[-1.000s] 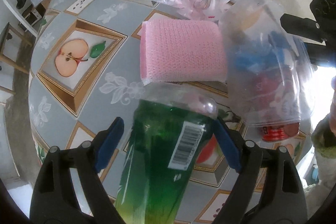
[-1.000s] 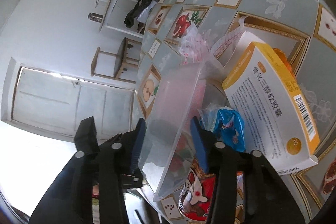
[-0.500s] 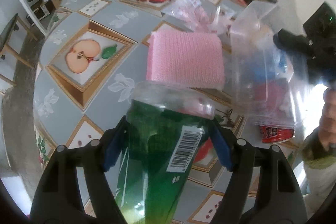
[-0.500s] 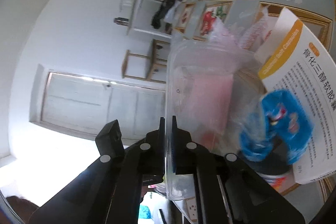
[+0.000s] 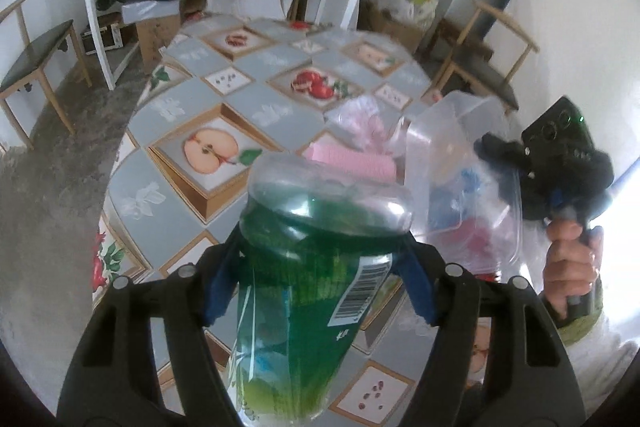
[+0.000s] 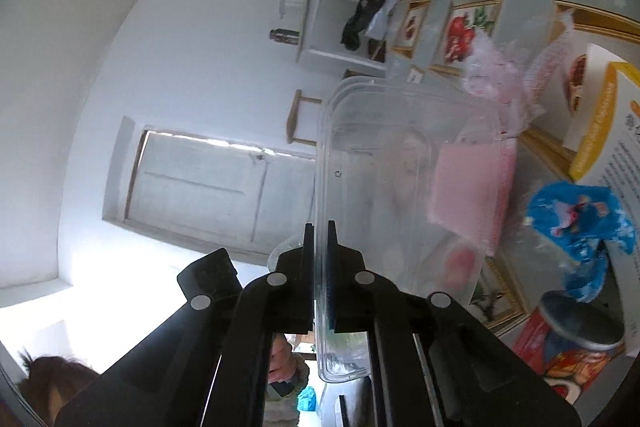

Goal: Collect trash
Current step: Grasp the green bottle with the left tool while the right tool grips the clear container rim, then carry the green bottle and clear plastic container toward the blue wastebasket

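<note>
Fruit-patterned surface (image 5: 168, 195) lies beneath both tools: left tool (image 5: 320, 271), jaws just closing, clamps a green bottle (image 5: 304, 307); right tool (image 6: 320, 251) pinches a clear container's (image 6: 400, 163) rim.

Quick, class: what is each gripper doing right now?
Left gripper: closed on the green plastic bottle; its jaws have just been closing.
Right gripper: shut on the clear plastic container's rim.
</note>
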Available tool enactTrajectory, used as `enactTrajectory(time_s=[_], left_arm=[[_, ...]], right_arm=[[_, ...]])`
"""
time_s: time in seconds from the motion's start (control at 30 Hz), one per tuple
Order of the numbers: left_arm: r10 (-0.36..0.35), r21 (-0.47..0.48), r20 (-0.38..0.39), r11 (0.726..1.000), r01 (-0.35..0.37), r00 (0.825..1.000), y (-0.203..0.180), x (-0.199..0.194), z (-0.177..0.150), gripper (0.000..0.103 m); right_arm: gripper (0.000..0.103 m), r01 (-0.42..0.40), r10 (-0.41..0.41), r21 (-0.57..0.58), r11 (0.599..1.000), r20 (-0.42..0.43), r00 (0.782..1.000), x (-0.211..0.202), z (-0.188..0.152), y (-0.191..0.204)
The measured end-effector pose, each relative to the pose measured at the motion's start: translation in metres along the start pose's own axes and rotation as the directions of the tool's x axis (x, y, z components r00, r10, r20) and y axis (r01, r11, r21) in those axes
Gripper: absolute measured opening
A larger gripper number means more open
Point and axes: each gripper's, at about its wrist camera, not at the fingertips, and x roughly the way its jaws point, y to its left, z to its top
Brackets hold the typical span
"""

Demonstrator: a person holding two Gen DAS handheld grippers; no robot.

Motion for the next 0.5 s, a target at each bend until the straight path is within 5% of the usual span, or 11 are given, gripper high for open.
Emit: enactTrajectory(time_s=[0.27,0.5], left_arm=[[-0.032,-0.040,0.121,0.998,0.037,0.992,0.003,-0.044,-0.010,0.066],[-0.025,-0.056,0.269,0.998,0.042,0.963,-0.012,-0.086,-0.026,0.066]], right_arm=[[0.005,-0.035,0.034,-0.078,0.996,-0.022,0.999,-0.005,-0.009,0.036],[0.005,-0.057,0.057,-0.182,0.982,-0.004,0.998,-0.028,-0.029,0.077]])
